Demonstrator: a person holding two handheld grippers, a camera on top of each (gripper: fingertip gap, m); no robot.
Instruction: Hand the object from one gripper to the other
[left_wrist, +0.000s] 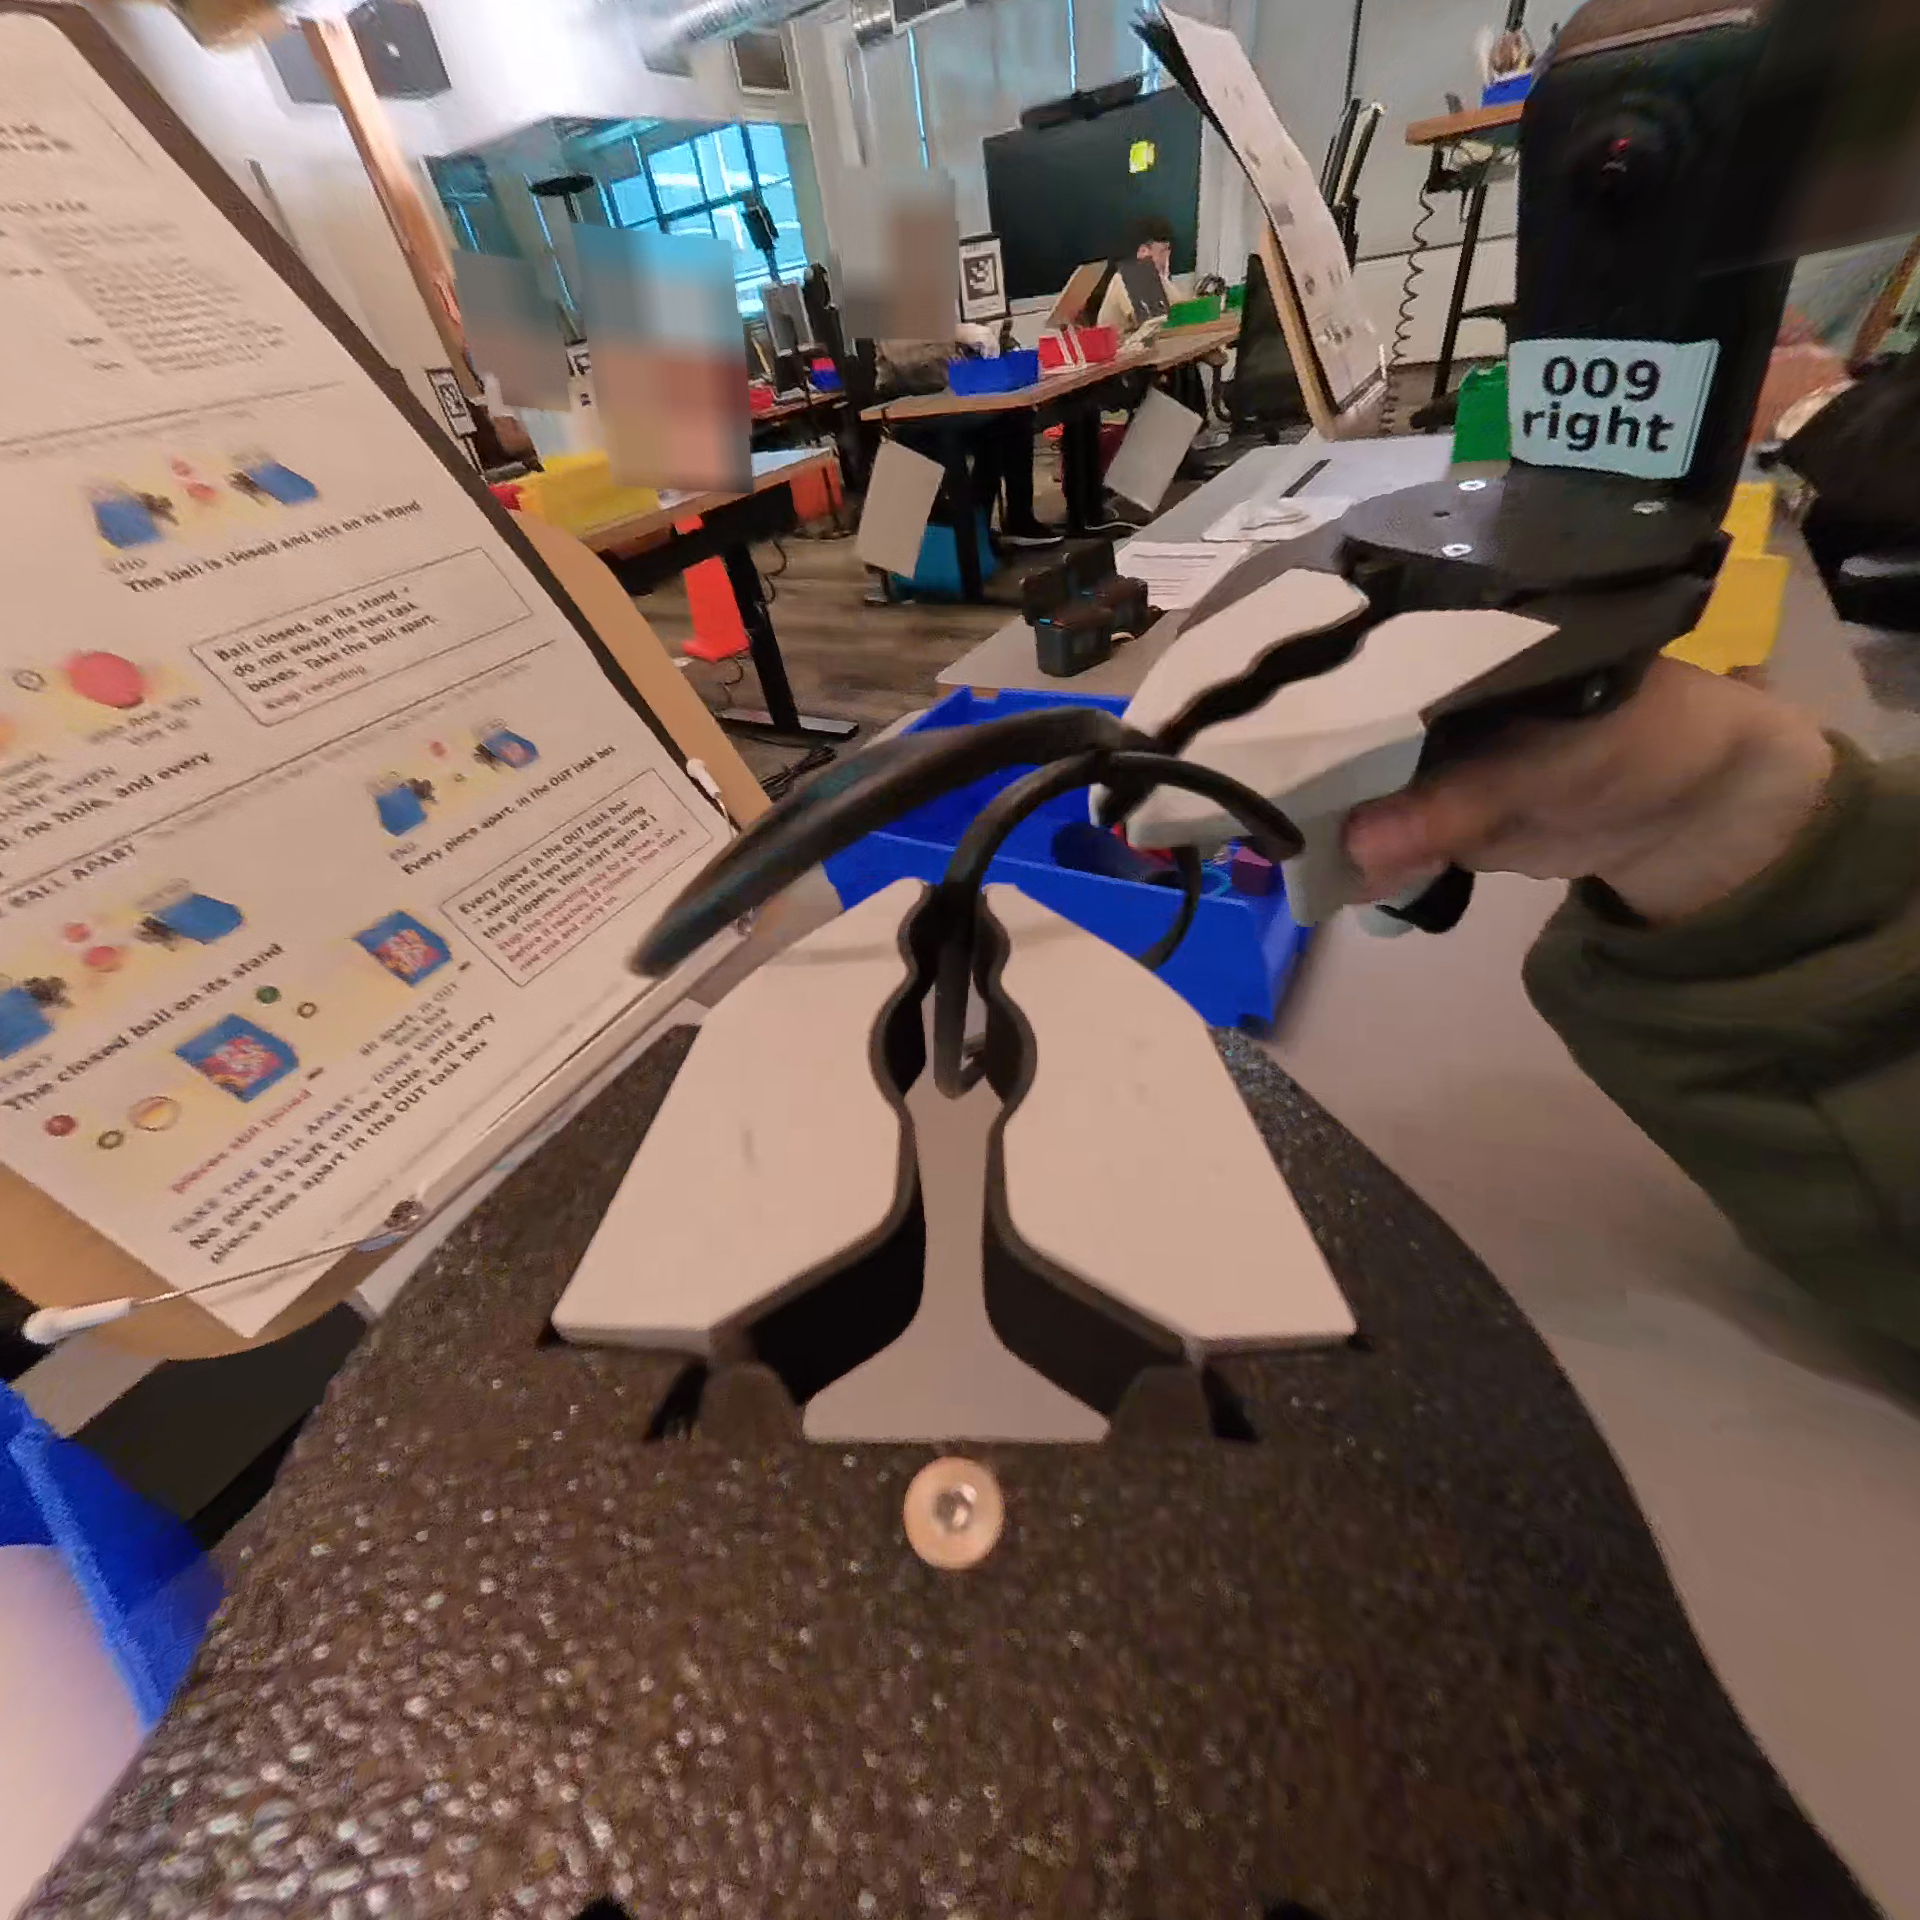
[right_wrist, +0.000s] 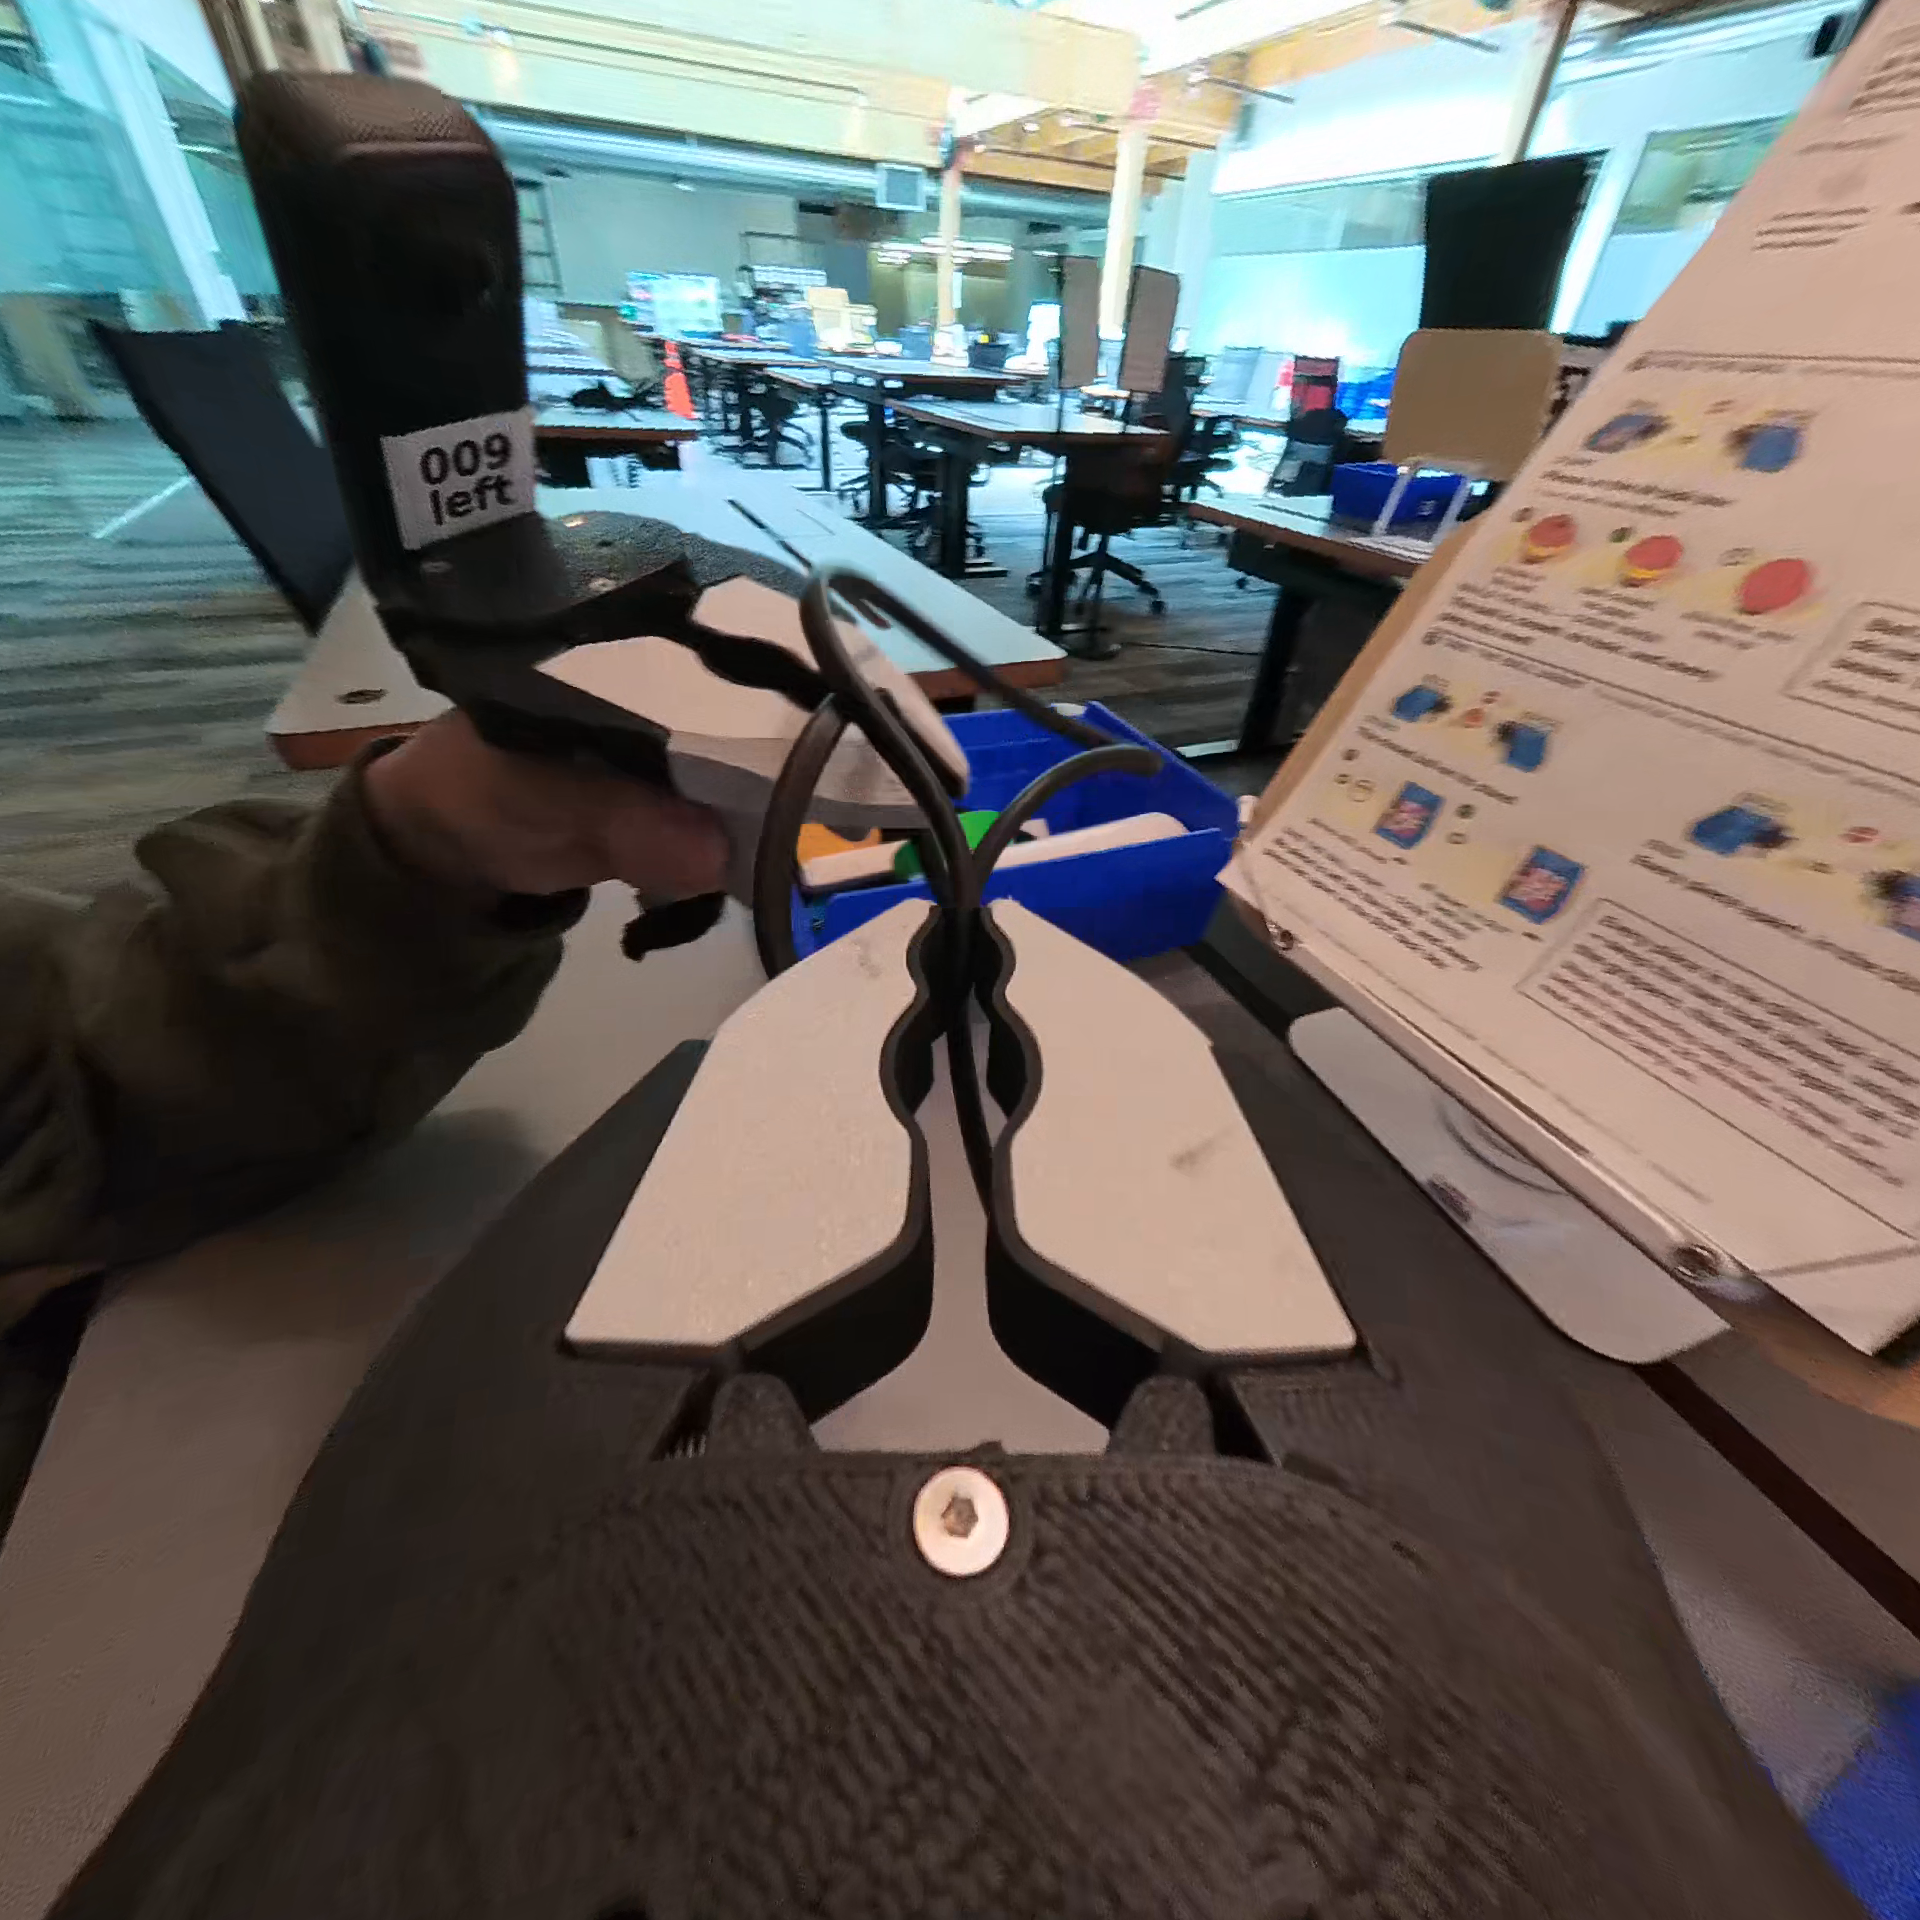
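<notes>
A thin black looped cord (left_wrist: 940, 831) hangs in the air between both grippers. My left gripper (left_wrist: 956, 909) is shut, with one strand of the cord pinched between its grey fingers. My right gripper (left_wrist: 1127, 774) comes in from the upper right and is shut on another part of the cord. In the right wrist view, my right gripper (right_wrist: 958, 920) is shut on the cord (right_wrist: 961, 997), and the left gripper (right_wrist: 925, 748) grips its loops from the upper left. A hand in a green sleeve holds each gripper.
A blue bin (left_wrist: 1236, 940) with small coloured pieces sits on the grey table just behind the grippers, also in the right wrist view (right_wrist: 1101, 899). A tilted instruction board (left_wrist: 312, 727) stands close on the left, and on the right in the right wrist view (right_wrist: 1610, 831).
</notes>
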